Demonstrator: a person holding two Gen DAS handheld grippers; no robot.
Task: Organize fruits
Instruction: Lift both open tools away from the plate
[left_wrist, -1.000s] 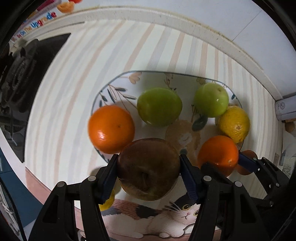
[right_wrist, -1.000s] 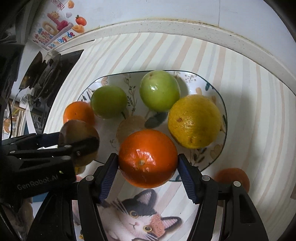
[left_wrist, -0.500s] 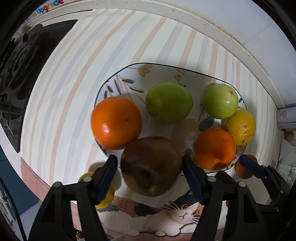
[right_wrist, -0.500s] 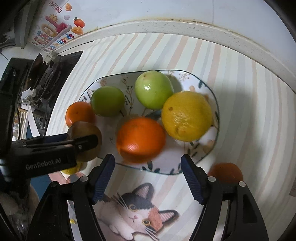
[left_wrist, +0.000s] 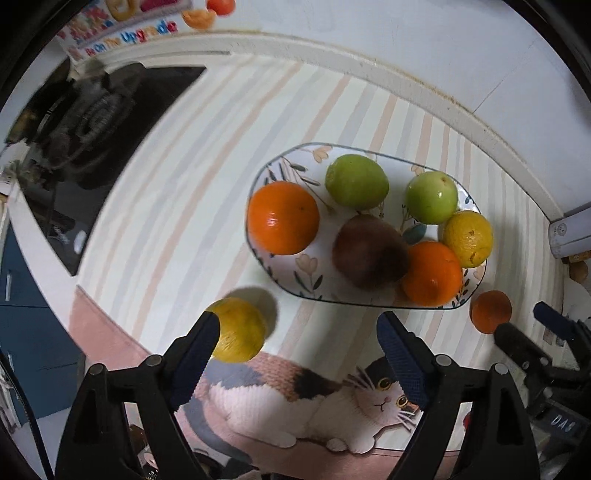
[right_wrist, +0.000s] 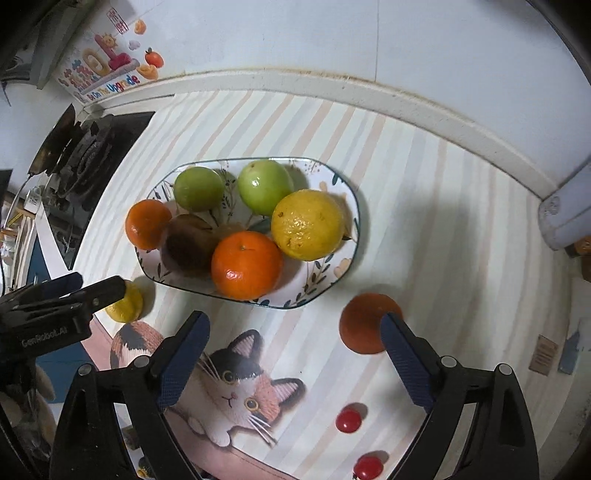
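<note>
The left tool (left_wrist: 297, 349) hung above the striped mat with its jaws opening and nothing between them; a loose yellow citrus (left_wrist: 238, 329) lay on the mat just behind its left finger, at the lower left of the left wrist frame. The right tool (right_wrist: 293, 349) was likewise opening and empty, with a loose orange (right_wrist: 364, 321) on the mat partly behind its right finger, at the lower right of the right wrist frame. Above both tools sat the plate (right_wrist: 343, 192), an elongated dish with its long axis running roughly left to right across each frame, tilted slightly down to the right. It held six fruits: two green ones (right_wrist: 199, 188) (right_wrist: 264, 186) along the upper edge, a small orange (right_wrist: 147, 223) at its left end, a brown fruit (right_wrist: 188, 245) touching that orange, a larger orange (right_wrist: 246, 264) at the lower edge, and a big yellow citrus (right_wrist: 308, 223) on the right. The brown fruit looked blurred in the left wrist frame. Two small red fruits (right_wrist: 348, 421) (right_wrist: 368, 467) lay on the mat at the bottom of the right wrist frame, near a printed cat (right_wrist: 236, 391). A stove (right_wrist: 88, 155) occupied the upper left of the table.
</note>
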